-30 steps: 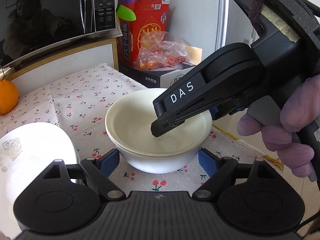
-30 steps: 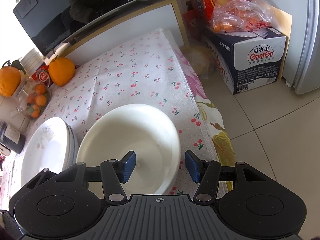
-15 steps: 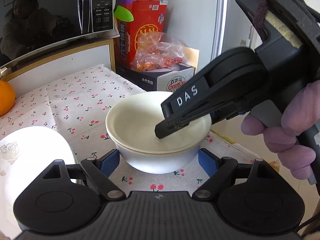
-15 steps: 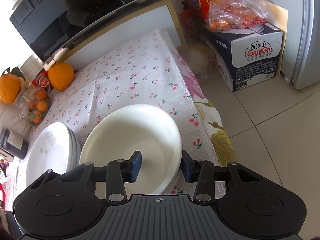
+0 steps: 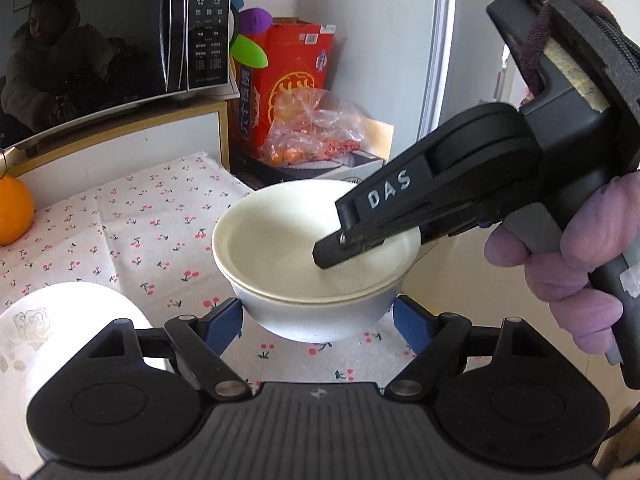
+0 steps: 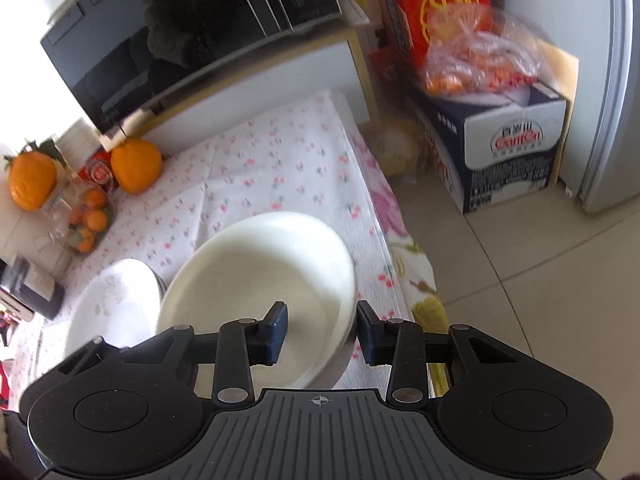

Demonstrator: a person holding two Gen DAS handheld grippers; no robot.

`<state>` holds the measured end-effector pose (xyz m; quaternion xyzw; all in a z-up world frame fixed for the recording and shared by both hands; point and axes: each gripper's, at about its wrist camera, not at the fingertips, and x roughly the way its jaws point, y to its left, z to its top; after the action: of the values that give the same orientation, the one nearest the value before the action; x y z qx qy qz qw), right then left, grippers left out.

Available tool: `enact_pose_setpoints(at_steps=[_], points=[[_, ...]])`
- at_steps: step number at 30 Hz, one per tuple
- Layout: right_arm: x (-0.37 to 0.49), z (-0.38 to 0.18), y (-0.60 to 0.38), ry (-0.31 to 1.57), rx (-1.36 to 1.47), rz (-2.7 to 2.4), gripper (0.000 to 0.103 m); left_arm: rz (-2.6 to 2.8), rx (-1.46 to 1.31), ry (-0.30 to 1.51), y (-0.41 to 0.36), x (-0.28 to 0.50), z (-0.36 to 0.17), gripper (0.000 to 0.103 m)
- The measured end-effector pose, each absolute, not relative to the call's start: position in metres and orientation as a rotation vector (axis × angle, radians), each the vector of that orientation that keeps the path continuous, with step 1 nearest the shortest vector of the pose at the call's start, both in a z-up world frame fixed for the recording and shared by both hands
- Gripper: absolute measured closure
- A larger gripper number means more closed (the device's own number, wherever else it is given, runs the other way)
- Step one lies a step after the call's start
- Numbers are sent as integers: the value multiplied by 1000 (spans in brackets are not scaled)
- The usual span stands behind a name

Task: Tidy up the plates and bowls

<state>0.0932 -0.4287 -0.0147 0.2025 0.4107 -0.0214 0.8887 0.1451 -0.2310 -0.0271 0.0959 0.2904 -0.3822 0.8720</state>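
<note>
The stacked bowls (image 5: pixel 316 280) sit on the cherry-print cloth (image 5: pixel 132 236) between the wide left gripper's (image 5: pixel 318 322) pads, untouched. The right gripper (image 6: pixel 320 330) straddles their rim, jaws closing. Plates (image 6: pixel 112 304) lie left of it.

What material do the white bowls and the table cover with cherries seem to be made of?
Bowls: probably glazed ceramic or melamine; smooth, matte-cream inside, thick rounded rim. Table cover: likely woven cotton; soft creases, dull surface, printed cherries.
</note>
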Motion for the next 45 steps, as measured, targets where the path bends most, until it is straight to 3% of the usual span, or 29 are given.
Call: enact_pose_setpoints(at_steps=[24,45], points=[[104,20,-369,797,414,76,67,-745,138,606,-170,143,-1,23],[127,14,-291,840,363,170,67,-656,95,648,-107,145,0,23]])
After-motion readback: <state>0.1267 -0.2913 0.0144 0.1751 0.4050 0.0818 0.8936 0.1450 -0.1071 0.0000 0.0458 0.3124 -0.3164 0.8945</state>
